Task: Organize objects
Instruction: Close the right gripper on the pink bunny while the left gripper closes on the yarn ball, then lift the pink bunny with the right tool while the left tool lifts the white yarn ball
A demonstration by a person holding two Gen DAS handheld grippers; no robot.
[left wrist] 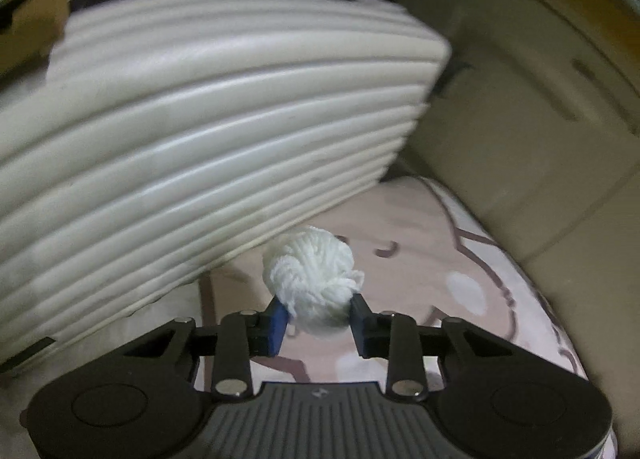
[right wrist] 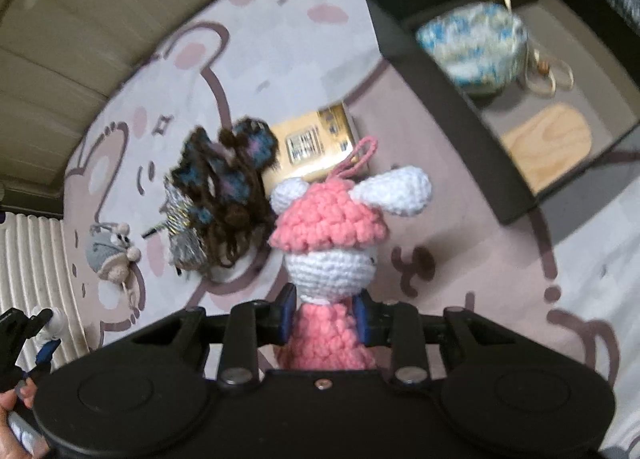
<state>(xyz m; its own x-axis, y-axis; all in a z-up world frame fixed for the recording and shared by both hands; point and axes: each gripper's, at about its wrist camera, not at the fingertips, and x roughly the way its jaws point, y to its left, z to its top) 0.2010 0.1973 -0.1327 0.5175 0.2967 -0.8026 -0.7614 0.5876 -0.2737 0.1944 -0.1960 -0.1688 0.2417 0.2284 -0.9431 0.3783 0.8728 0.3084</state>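
Left gripper [left wrist: 319, 317] had its blue pads pinching a white yarn ball [left wrist: 313, 282] from both sides, low on the ball. Ball sat above the pink bear-print mat [left wrist: 436, 227], just in front of a ribbed cream case [left wrist: 208, 127]; whether the ball touched the mat couldn't be told from this angle. The case leaned over the mat's left side, and beige cardboard [left wrist: 528, 107] filled the right of that view.

Right gripper [right wrist: 323, 313] was clamped on a crocheted doll [right wrist: 330, 247] at the neck and upper body: pink dress, white head, pink hat, white ears, pink hanging loop on top. Doll stood upright between the fingers, held over the mat [right wrist: 460, 219].

Beyond the doll on the mat: a dark brown-and-blue yarn bundle [right wrist: 228, 183] partly overlapping a yellow box [right wrist: 316, 143], with something silvery under the bundle's left edge, too blurred to identify. Further left lay a small grey crocheted figure [right wrist: 110, 255], apart from the bundle.

Upper right, a black tray [right wrist: 452, 107] rested on the mat. Inside it: a blue-and-white knitted piece [right wrist: 476, 47] at the far end, some gold rings [right wrist: 548, 75] beside it, and a wooden oval [right wrist: 548, 143] nearer.

The ribbed case [right wrist: 36, 267] showed at the far left edge.
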